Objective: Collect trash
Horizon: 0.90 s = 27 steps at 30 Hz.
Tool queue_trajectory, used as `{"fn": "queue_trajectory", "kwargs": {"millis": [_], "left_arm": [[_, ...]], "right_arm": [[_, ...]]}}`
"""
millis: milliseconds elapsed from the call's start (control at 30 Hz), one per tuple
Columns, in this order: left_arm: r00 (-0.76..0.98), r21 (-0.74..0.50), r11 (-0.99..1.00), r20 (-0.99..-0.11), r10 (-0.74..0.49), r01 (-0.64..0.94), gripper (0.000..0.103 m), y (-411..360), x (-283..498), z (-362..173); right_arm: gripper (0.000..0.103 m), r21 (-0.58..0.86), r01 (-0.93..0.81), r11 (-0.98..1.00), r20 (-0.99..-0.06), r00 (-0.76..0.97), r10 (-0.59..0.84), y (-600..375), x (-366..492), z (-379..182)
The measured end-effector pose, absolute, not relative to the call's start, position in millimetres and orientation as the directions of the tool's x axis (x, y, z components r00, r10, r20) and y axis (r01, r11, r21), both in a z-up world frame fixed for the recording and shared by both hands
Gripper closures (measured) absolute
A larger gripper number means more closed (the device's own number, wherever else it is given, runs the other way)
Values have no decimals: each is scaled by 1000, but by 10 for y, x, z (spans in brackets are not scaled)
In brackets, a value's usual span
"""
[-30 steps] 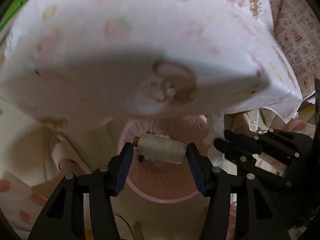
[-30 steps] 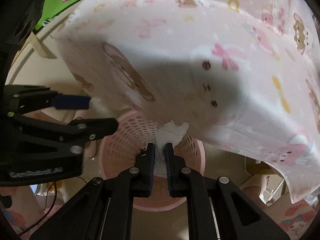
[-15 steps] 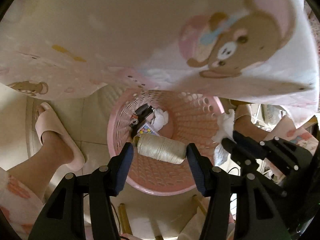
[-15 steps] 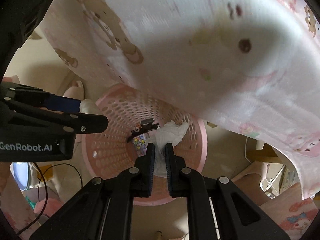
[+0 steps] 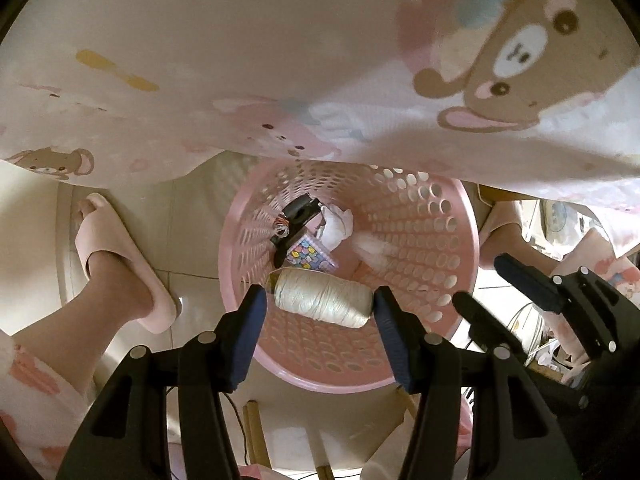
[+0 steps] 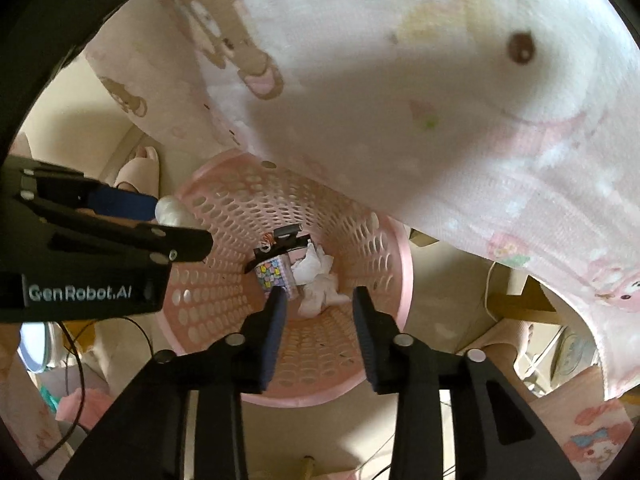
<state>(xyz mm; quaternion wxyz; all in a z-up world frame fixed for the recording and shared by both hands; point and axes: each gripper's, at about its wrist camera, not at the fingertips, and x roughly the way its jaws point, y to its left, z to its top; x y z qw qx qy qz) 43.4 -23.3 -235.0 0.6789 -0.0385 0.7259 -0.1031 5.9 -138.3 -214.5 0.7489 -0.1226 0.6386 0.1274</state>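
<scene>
A pink perforated basket [image 5: 436, 240] [image 6: 216, 280] stands on the floor below both grippers. My left gripper [image 5: 319, 296] is shut on a cream spool of twine [image 5: 324, 304] lying crosswise over the basket mouth; the spool end [image 6: 172, 210] also shows in the right wrist view. My right gripper [image 6: 319, 296] points down into the basket and its jaws are opening. A crumpled white tissue [image 6: 320, 300] lies below and between them, free of the pads. It appears as a pale blur [image 5: 372, 248] in the left wrist view. The right gripper [image 5: 478, 278] hangs beside the basket rim.
On the basket bottom lie a black clip [image 5: 298, 210], a small patterned carton [image 5: 308, 256] and another white tissue [image 5: 336, 224]. A pink bear-print tablecloth [image 5: 280, 60] overhangs the far rim. A person's foot in a pink slipper [image 5: 120, 256] stands left; cables and wooden legs [image 5: 252, 432] are nearby.
Both grippers have sunk towards the basket. The right jaws, earlier shut on the white tissue, have parted and the tissue has dropped from them. The left still holds the spool.
</scene>
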Motion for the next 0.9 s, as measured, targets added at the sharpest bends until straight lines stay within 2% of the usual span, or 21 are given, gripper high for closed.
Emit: {"fn": "queue_trajectory", "kwargs": {"millis": [33, 167, 667, 900], "left_arm": [[-79, -204, 976, -977, -197, 79, 49, -232, 438, -2350], [-82, -205, 977, -976, -200, 58, 38, -200, 446, -2347], [41, -151, 986, -987, -155, 70, 37, -170, 483, -1947], [103, -163, 984, -980, -170, 72, 37, -94, 500, -1634]], "right_arm": [[55, -23, -351, 936, -987, 156, 34, -1382, 53, -2137], [51, -39, -354, 935, -985, 173, 25, -1366, 44, -2115], [50, -59, -307, 950, -976, 217, 9, -1431, 61, -1967], [50, -77, -327, 942, -947, 319, 33, -1353, -55, -1593]]}}
